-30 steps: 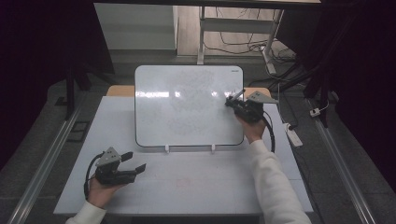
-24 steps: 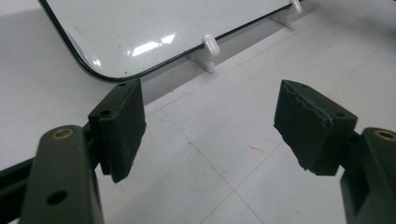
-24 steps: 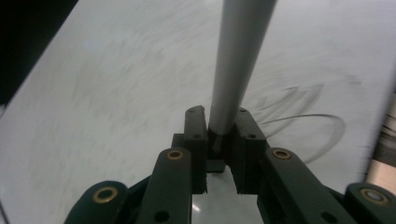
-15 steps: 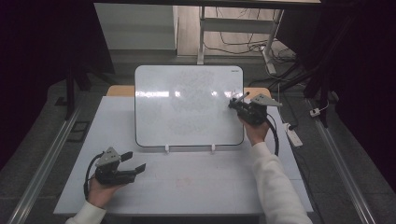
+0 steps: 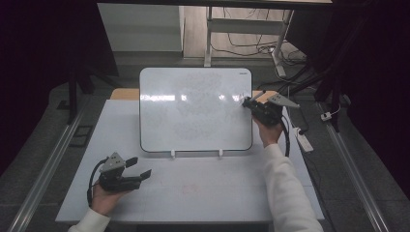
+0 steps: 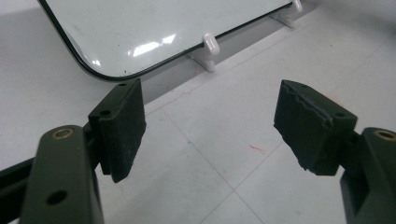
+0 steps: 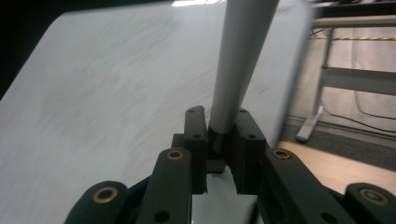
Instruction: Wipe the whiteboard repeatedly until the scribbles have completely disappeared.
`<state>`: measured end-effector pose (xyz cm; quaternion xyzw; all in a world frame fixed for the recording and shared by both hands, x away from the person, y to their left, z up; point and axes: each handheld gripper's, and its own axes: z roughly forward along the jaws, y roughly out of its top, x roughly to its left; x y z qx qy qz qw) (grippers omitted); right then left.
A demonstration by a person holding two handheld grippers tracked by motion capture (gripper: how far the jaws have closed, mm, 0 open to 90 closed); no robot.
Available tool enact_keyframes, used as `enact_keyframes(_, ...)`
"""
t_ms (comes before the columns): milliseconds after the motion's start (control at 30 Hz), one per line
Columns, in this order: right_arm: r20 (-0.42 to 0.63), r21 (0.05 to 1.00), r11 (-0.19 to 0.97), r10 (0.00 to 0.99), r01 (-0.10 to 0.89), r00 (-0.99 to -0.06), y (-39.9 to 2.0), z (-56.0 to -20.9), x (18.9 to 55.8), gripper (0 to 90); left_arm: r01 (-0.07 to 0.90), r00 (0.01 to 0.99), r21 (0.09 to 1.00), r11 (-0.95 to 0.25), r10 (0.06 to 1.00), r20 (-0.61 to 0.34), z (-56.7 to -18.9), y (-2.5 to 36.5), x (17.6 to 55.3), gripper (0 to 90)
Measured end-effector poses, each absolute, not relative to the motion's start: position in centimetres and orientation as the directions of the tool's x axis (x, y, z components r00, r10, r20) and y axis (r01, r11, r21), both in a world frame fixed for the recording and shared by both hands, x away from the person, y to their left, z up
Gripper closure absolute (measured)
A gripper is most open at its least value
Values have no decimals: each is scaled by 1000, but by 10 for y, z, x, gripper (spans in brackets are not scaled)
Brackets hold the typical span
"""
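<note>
Meanwhile right gripper (image 5: 247, 102) clamps a marker (image 7: 240, 60) at the whiteboard (image 5: 193, 111)'s right edge; left gripper (image 5: 138, 167) gapes empty.

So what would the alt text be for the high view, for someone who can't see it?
A person at a white table holds a pen in the right gripper against the right edge of a propped-up whiteboard. The left gripper rests open on the table near the front left.
</note>
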<state>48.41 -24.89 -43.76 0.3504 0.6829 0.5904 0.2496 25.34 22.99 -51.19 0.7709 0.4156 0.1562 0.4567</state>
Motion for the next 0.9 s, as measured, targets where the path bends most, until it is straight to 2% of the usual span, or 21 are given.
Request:
enact_keyframes(133,58,983,62,788,173,-613,-252,-429,494,776,501,601,834,-234,787,-140,-512,231,254,260)
enact_keyframes(333,24,980,109,768,168,-640,-250,-429,491,776,501,600,834,-232,787,-142,-512,232,255,260)
enact_keyframes(467,50,983,67,795,169,-605,-255,-424,497,777,499,599,835,-230,788,-141,-512,231,254,260)
enact_keyframes(733,-3,974,148,761,169,-649,-249,-433,483,777,501,602,834,-233,786,-141,-512,230,254,260)
enact_keyframes(900,24,983,91,796,159,-604,-256,-421,499,777,497,602,837,-231,786,-140,-512,230,254,260)
